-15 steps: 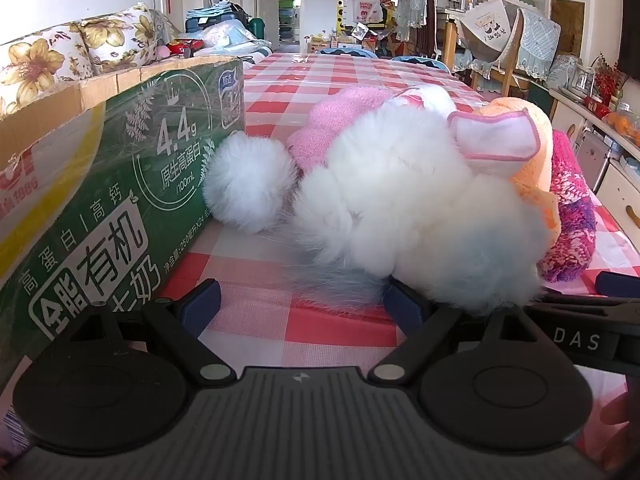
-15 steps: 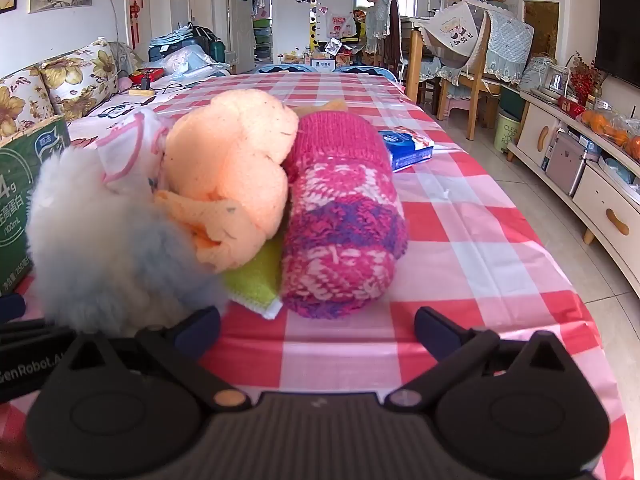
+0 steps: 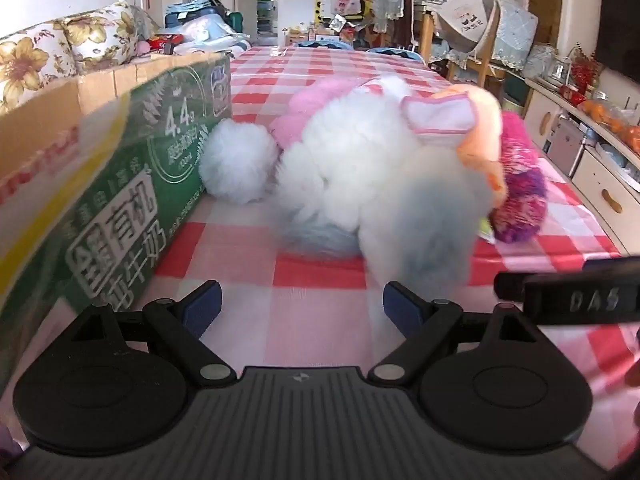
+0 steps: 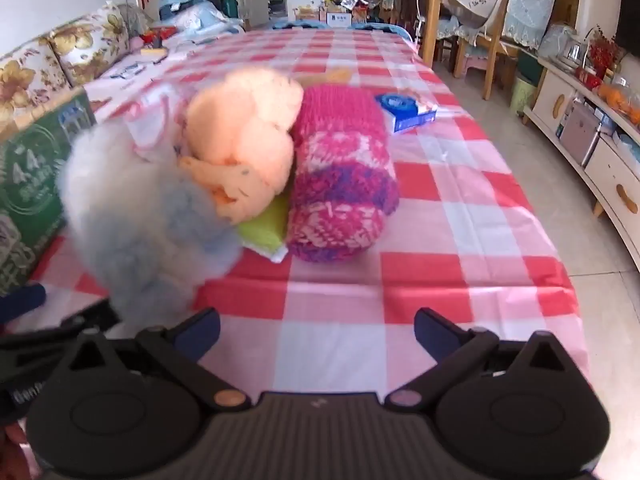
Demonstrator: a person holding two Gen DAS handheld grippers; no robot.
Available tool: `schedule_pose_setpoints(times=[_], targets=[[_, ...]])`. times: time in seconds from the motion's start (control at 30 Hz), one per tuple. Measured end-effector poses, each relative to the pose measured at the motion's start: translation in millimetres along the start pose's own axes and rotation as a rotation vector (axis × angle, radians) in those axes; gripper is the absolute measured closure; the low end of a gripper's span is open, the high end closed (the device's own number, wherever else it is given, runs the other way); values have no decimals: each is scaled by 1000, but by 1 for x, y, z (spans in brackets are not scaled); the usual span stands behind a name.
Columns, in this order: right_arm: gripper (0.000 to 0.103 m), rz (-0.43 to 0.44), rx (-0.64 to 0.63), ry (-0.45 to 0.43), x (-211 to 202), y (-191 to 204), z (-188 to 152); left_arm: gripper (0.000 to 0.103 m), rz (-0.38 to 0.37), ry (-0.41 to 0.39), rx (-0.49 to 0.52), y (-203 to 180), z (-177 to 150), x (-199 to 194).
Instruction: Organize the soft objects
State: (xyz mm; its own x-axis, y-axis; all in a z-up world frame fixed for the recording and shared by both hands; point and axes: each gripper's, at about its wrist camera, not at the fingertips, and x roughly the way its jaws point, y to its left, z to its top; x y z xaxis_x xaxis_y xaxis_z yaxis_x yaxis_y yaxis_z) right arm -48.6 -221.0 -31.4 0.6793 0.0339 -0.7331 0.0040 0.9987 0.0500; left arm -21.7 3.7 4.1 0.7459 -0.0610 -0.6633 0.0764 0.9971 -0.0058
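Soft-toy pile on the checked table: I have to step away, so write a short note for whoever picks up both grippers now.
Left gripper: open, empty, low over the cloth short of the white fluffy toy.
Right gripper: open, empty, in front of the pink knitted roll.
Things: the fluffy toy, peach plush, knitted roll and a green cloth beneath lie bunched mid-table; the white pompom sits against the green carton at left.
Done: nothing is gripped.
Left: probably every soft item; the carton is the likely bin.
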Motion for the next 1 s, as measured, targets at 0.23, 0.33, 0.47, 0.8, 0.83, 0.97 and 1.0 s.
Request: schedule_pose_setpoints(times=[0.23, 0.33, 0.47, 0.8, 0.83, 0.97, 1.0], targets=[[1, -96, -77, -124, -47, 4, 0, 0, -15, -53, 42, -2, 0, -28], [1, -101, -73, -184, -66, 4, -1, 0, -27, -89, 36, 5, 2, -35], [1, -86, -34, -257, -92, 5, -3, 0, -29, -135, 38, 8, 4, -45], [1, -54, -14, -351, -141, 31, -20, 0, -10, -214, 49, 16, -1, -57], [1, -49, -13, -357, -145, 34, -22, 0, -11, -223, 49, 15, -3, -60], [1, -44, -25, -387, -157, 44, -27, 0, -4, -247, 52, 21, -10, -67], [1, -42, -31, -393, -160, 48, -28, 0, 0, -252, 55, 22, -11, -68]])
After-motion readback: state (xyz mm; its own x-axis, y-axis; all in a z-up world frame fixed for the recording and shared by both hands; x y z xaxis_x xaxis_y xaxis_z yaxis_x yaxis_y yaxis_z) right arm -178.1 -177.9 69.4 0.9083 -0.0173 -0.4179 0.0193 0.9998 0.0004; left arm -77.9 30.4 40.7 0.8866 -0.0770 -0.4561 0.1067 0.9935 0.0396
